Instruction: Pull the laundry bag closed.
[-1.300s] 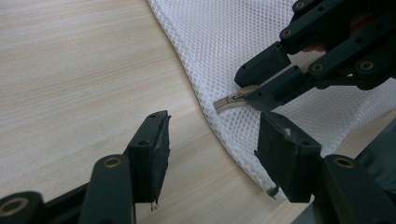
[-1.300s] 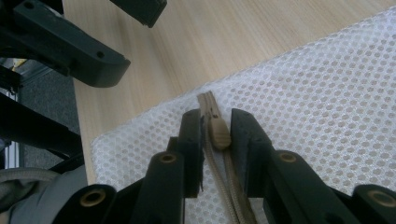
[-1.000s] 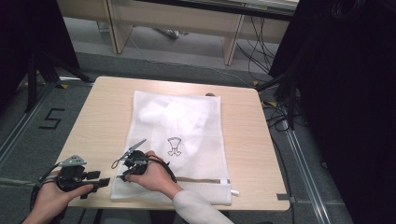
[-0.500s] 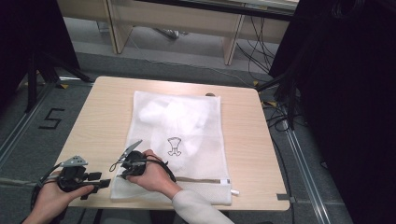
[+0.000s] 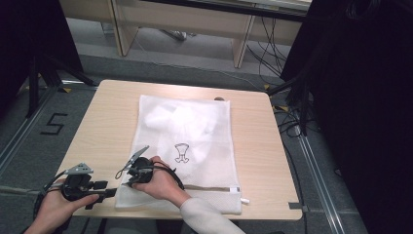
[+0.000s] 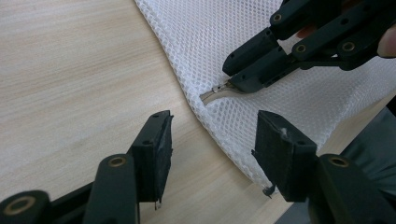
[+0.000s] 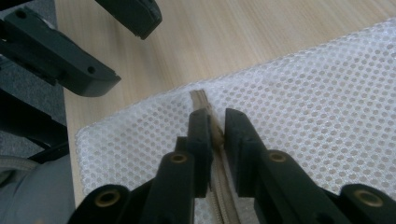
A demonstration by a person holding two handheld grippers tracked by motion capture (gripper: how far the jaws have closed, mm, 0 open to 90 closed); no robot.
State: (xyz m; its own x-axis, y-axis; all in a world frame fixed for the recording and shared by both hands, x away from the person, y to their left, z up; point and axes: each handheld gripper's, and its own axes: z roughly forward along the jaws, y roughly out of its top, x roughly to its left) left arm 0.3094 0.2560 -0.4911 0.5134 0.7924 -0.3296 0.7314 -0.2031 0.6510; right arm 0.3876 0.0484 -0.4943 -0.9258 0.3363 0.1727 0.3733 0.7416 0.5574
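A white mesh laundry bag (image 5: pixel 195 146) lies flat on the wooden table (image 5: pixel 107 122), with white cloth inside and a small printed mark on it. Its beige zipper (image 5: pixel 209 187) runs along the near edge. My right gripper (image 5: pixel 130 183) is at the bag's near left corner, shut on the zipper pull (image 6: pixel 218 88) at the end of the zipper tape (image 7: pixel 198 98). In the right gripper view my right gripper (image 7: pixel 215 121) pinches the zipper line between its jaws. My left gripper (image 6: pixel 210 135) is open, its jaws either side of the bag's corner edge, just left of the right one (image 5: pixel 109 192).
The zipper's other end, with a white tab (image 5: pixel 245 200), lies at the bag's near right corner. Bare table runs along both sides of the bag. The table's near edge is right under both hands. Cables (image 5: pixel 272 53) trail on the floor beyond the table.
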